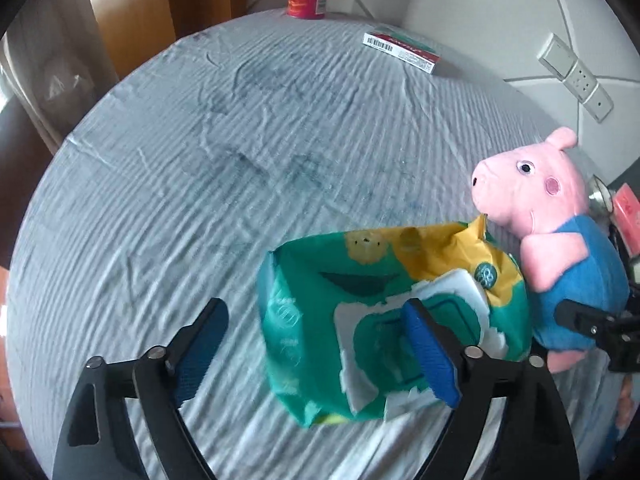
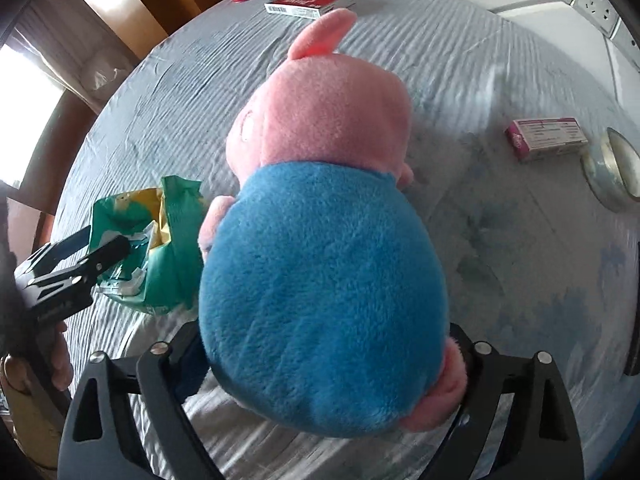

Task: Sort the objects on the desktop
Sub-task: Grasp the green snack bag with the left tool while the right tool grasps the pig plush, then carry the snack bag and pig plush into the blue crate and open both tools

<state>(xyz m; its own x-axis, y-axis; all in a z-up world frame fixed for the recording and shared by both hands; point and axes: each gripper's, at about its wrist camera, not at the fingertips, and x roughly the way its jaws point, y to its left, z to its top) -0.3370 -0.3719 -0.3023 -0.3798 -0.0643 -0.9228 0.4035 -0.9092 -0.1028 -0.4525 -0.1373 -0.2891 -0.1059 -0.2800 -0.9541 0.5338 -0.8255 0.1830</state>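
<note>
Left gripper (image 1: 320, 344): fingers spread wide; right one over the green wipes pack (image 1: 360, 320)
Right gripper (image 2: 324, 364): fingers pinching the pig toy (image 2: 320, 280), just beside the pack
Table (image 1: 200, 160): grey cloth; red box (image 1: 400, 50) at far edge

Left gripper (image 1: 316, 344) – black angular frame, blue ribbed pads, silver screws, right gripper (image 2: 324, 356) alike
</note>
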